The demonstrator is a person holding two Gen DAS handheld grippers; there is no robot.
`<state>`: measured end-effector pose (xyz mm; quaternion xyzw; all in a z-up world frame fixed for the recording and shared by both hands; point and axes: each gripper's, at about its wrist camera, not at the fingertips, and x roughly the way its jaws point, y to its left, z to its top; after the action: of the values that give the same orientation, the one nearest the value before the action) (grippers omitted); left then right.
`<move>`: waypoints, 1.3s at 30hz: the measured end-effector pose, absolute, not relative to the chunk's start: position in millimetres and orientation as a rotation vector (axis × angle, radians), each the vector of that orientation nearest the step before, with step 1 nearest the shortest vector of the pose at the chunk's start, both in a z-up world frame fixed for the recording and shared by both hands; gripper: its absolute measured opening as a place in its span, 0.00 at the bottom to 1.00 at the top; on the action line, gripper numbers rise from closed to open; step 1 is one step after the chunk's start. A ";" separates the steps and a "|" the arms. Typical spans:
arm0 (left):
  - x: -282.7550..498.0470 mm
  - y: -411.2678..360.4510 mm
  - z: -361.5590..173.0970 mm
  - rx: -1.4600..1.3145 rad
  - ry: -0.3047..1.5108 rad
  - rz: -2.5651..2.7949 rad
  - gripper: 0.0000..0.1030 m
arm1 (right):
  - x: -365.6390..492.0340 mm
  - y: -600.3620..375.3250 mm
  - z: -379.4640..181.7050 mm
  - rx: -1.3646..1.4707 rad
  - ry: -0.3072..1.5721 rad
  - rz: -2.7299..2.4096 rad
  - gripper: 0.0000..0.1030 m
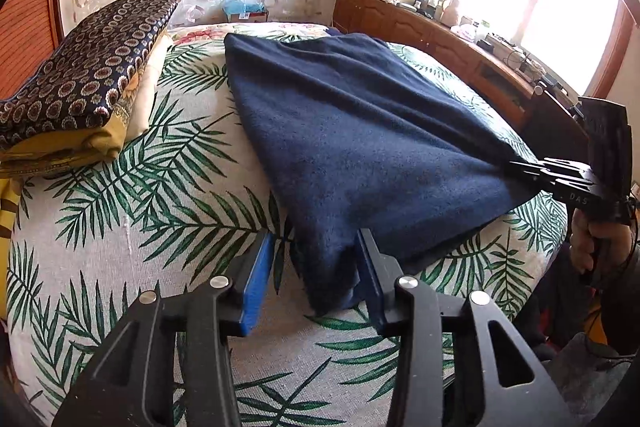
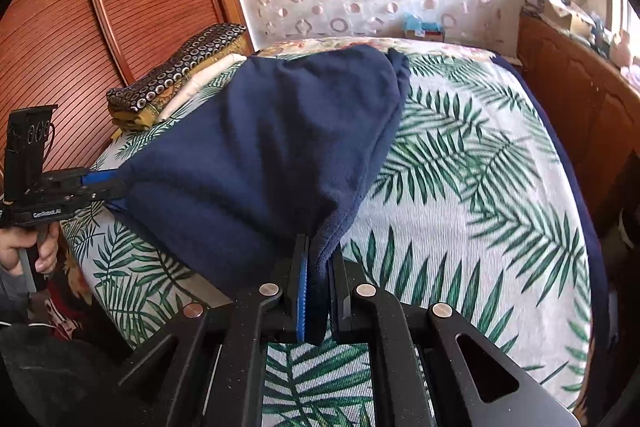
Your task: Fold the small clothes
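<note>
On the left of the bed, a folded patterned stack (image 1: 80, 75) sits well apart from the navy cloth (image 1: 352, 139), which lies spread over the leaf-print bedspread (image 1: 132, 187). The left gripper (image 1: 316, 267) stands partly open, its jaws either side of the cloth's near corner without pressing it; that corner rests on the bedspread. To the right, the right gripper (image 2: 320, 267) is clamped shut on the other near corner, drawing the fabric into taut ridges.

To finish this step well, I judge the right corner should be let go level with the left one, so the near edge lies straight and the ridges relax flat.

Bare bedspread lies open on both sides of the cloth; the wooden cabinet (image 1: 440, 35) borders the bed's far right edge, so wide sweeps there look cramped
</note>
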<state>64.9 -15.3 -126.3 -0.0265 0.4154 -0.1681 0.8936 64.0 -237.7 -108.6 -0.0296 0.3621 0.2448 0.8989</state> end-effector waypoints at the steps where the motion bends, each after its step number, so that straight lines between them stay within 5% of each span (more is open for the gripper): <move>1: 64.2 -14.8 -127.6 -0.055 0.866 -0.350 0.44 | 64.3 -238.5 -109.6 -0.051 0.751 0.508 0.06; 15: 55.3 -16.5 -133.9 -0.052 0.868 -0.371 0.46 | 67.1 -236.4 -120.7 -0.044 0.775 0.494 0.21; 22: 56.7 -17.4 -136.7 -0.056 0.875 -0.414 0.16 | 68.1 -233.8 -121.6 -0.055 0.771 0.515 0.20; 24: 56.3 -16.6 -133.8 -0.072 0.868 -0.436 0.07 | 68.1 -233.8 -122.2 -0.051 0.773 0.539 0.09; 39: 172.2 15.1 -27.5 -0.244 0.625 -0.377 0.06 | 162.8 -230.9 -15.9 0.003 0.542 0.565 0.07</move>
<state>172.2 15.1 -27.5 -0.1189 0.3046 -0.1840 0.9269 162.8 -230.9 -15.9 0.0012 0.2643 0.2753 0.9243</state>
